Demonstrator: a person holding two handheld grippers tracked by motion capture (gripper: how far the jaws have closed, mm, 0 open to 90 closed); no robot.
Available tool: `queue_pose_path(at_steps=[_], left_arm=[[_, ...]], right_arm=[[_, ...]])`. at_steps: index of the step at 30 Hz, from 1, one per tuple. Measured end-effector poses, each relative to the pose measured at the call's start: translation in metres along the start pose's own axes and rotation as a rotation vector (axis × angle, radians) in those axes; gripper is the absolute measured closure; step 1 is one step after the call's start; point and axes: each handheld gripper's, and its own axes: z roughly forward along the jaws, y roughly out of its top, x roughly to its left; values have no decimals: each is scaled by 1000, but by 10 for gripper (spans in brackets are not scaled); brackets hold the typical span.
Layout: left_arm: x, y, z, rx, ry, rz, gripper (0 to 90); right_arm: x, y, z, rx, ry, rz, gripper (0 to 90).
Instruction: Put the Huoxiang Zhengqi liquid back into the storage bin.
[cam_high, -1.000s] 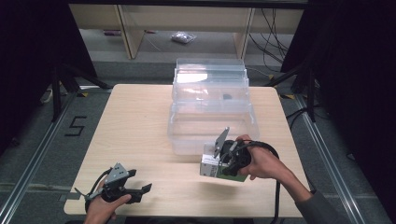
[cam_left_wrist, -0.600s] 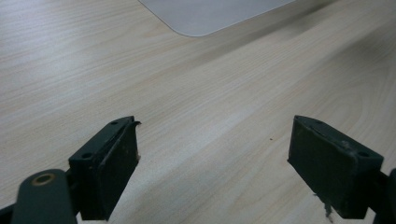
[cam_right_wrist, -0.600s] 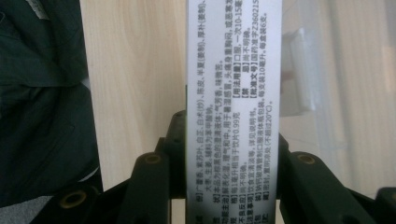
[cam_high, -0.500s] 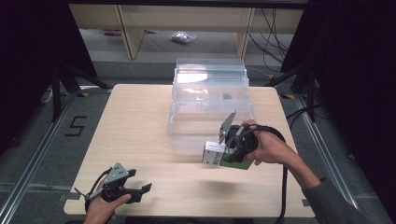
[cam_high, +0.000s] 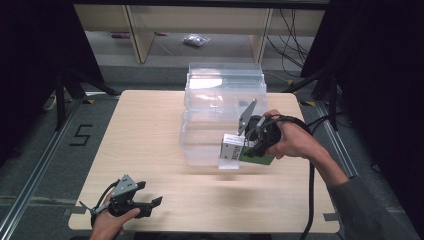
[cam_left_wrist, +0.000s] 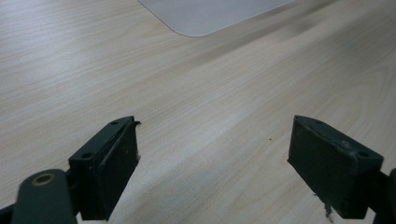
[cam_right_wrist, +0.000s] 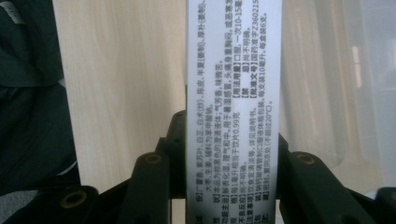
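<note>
My right gripper (cam_high: 240, 150) is shut on a white and green medicine box (cam_high: 233, 148), held in the air in front of the clear plastic bin (cam_high: 222, 107). Seen from the right gripper view, the box's white printed side (cam_right_wrist: 233, 107) stands between the two black jaws, which press on both its edges. My left gripper (cam_high: 150, 202) rests low at the table's near left corner, with its jaws open and nothing between them. In the left gripper view the fingers (cam_left_wrist: 109, 168) stand wide apart over bare wood.
The light wooden table (cam_high: 145, 135) has the bin at its far middle. A corner of a pale flat sheet (cam_left_wrist: 210, 14) shows ahead of the left gripper. A shelf and cables lie beyond the table's far edge. Dark floor surrounds the table.
The right hand has lifted the box off the table and carried it up and slightly toward the bin. The left gripper has stayed where it was.
</note>
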Motion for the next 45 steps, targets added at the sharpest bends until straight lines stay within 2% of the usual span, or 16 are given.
queue_pose_path(at_steps=[2,3,5,8,9,10,17,18,20,22,26,30,33,37,42,45], left_arm=[[0,0,0,1,2,0,153],[-1,0,0,-3,0,-5,153],[-1,0,0,-3,-1,-4,153],[0,0,-1,1,-2,-1,153],[0,0,0,1,-2,0,153],[0,0,-1,9,-1,6,153],[1,0,0,11,-2,3,153],[1,0,0,11,-3,4,153],[1,0,0,7,-1,-3,153],[1,0,0,8,-1,-3,153],[1,0,-1,12,4,2,153],[1,-1,-1,11,2,1,153],[1,-1,0,7,-3,-3,153],[1,0,0,9,-1,-1,153],[1,0,0,5,-2,-5,153],[1,0,-1,12,-2,-3,153]], right_arm=[[-5,1,0,-3,-6,-25,654],[-6,1,0,0,-9,9,654],[-14,1,0,4,-17,13,653],[-32,1,3,-5,-18,-30,654],[-32,1,3,-5,-18,-30,654],[-34,0,3,10,-19,12,653],[-62,-6,16,9,-15,32,653],[-67,-7,19,-2,-15,10,653],[-76,-9,29,20,-10,61,653],[-82,-8,36,21,1,44,653],[-90,-10,50,36,4,67,653],[-96,-13,63,35,29,42,653],[-97,-19,74,58,37,61,653],[-103,-25,86,36,55,34,652],[-106,-31,99,45,69,47,651],[-108,-33,105,40,81,12,650]])
